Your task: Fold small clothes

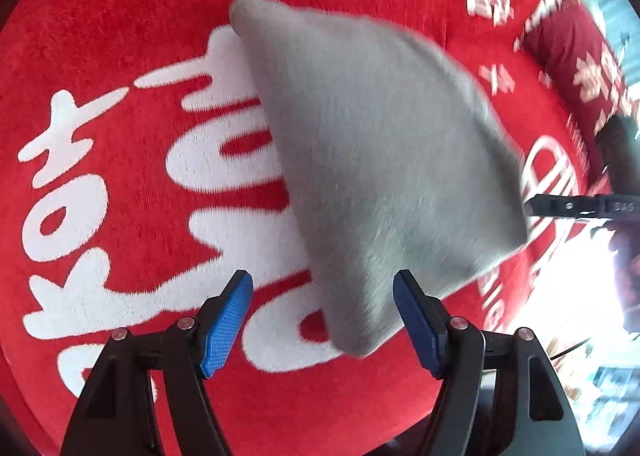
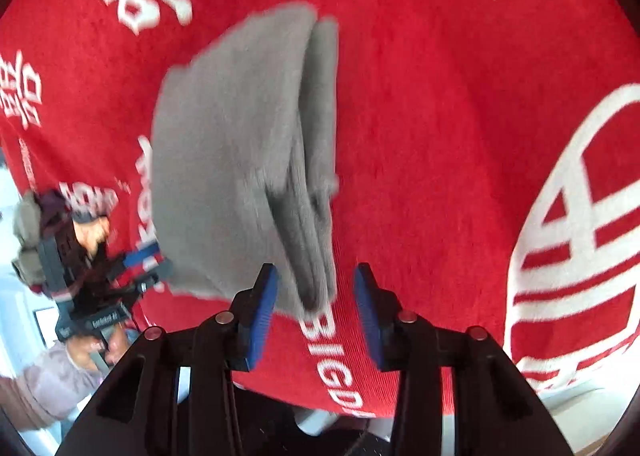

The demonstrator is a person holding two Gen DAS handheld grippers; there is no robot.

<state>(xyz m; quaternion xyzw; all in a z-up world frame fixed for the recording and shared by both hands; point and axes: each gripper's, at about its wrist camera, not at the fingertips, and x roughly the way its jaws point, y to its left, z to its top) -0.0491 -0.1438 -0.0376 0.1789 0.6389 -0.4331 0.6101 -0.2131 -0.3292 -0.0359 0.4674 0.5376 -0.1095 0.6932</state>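
A folded grey cloth (image 1: 380,159) lies on a red cloth with white characters (image 1: 120,55). In the left wrist view my left gripper (image 1: 323,316) is open, its blue pads on either side of the cloth's near corner without touching it. In the right wrist view the grey cloth (image 2: 240,159) shows its stacked folded layers, and my right gripper (image 2: 315,304) is open, with the cloth's near corner just ahead of the gap between the pads. The left gripper (image 2: 148,268) appears at the cloth's left edge in the right wrist view. The right gripper's tip (image 1: 560,207) shows at the cloth's right edge.
The red cloth (image 2: 440,95) covers the whole work surface. Its near edge with white letters (image 2: 340,368) hangs over the table front. A dark red item with white print (image 1: 576,55) lies at the far right. A person's hand holds the left gripper handle (image 2: 92,340).
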